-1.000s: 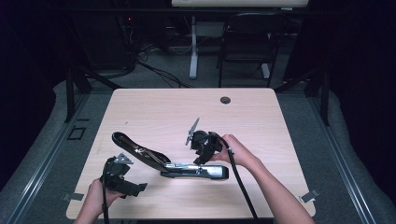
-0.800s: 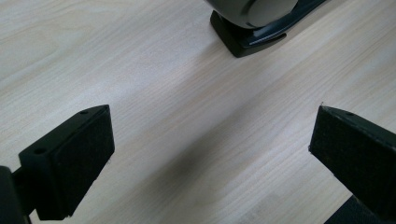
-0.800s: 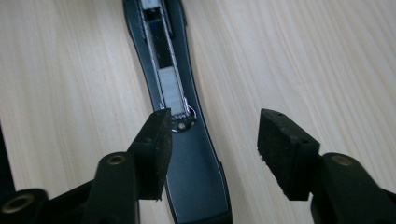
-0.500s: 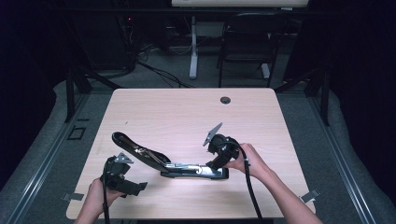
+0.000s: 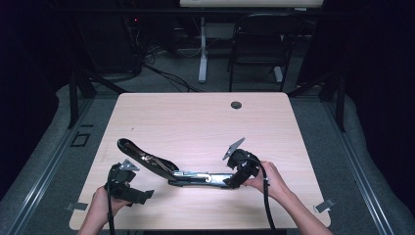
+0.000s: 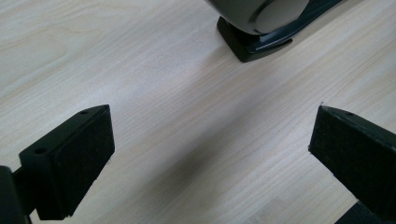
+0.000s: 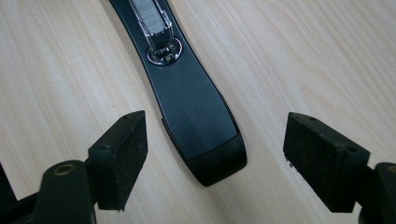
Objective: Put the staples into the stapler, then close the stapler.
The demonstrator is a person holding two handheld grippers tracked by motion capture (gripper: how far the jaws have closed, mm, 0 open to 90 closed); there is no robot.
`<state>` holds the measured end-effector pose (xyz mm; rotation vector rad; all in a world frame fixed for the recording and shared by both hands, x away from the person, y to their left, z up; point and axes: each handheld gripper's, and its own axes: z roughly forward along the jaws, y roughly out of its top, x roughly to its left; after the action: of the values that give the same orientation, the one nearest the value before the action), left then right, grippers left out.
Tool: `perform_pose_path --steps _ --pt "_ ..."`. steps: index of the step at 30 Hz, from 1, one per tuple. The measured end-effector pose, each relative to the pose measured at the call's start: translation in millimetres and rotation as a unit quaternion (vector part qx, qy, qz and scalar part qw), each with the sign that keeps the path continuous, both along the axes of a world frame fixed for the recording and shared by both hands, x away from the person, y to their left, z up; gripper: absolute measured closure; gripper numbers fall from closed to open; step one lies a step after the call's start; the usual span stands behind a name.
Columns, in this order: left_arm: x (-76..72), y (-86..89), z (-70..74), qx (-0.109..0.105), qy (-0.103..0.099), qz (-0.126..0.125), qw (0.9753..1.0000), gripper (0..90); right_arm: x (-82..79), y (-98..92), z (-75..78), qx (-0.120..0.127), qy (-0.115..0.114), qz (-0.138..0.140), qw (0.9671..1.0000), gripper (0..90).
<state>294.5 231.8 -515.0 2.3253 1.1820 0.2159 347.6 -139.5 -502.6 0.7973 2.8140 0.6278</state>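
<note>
On the pale wooden bench [image 5: 195, 122], a long black stapler, opened out flat [image 5: 166, 169], is lying near the front edge. The right gripper [image 7: 215, 158] is hovering over its end with fingers [image 7: 119, 156] wide, while the left gripper [image 6: 210, 154] is gaping nearby.

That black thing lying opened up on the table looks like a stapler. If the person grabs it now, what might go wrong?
The right gripper is open around the stapler's base end, nothing clamped yet. That base is smooth and tapered, so the jaws might slip off. The stapler lies swung open with its staple strip exposed, so lifting one end could let the raised arm swing or spill staples. The left gripper is open over bare table, steadying nothing.
</note>
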Motion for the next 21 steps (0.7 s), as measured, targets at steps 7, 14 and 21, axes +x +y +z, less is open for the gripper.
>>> perform_pose_path --steps 7,14,21 --pt "1.3 1.6 0.6 0.000 -0.004 0.009 0.9999 1.1 -6.0 -5.6 2.5 0.004 -0.010 -0.019 0.9998 18.7" --pt "3.3 4.9 3.5 -0.002 -0.013 0.029 0.9995 6.3 -10.7 -8.2 7.9 0.011 -0.029 -0.043 0.9986 18.0" --pt "6.2 13.9 10.5 -0.002 -0.044 0.072 0.9964 21.9 -14.8 -8.6 13.9 0.019 -0.049 -0.062 0.9967 22.8"
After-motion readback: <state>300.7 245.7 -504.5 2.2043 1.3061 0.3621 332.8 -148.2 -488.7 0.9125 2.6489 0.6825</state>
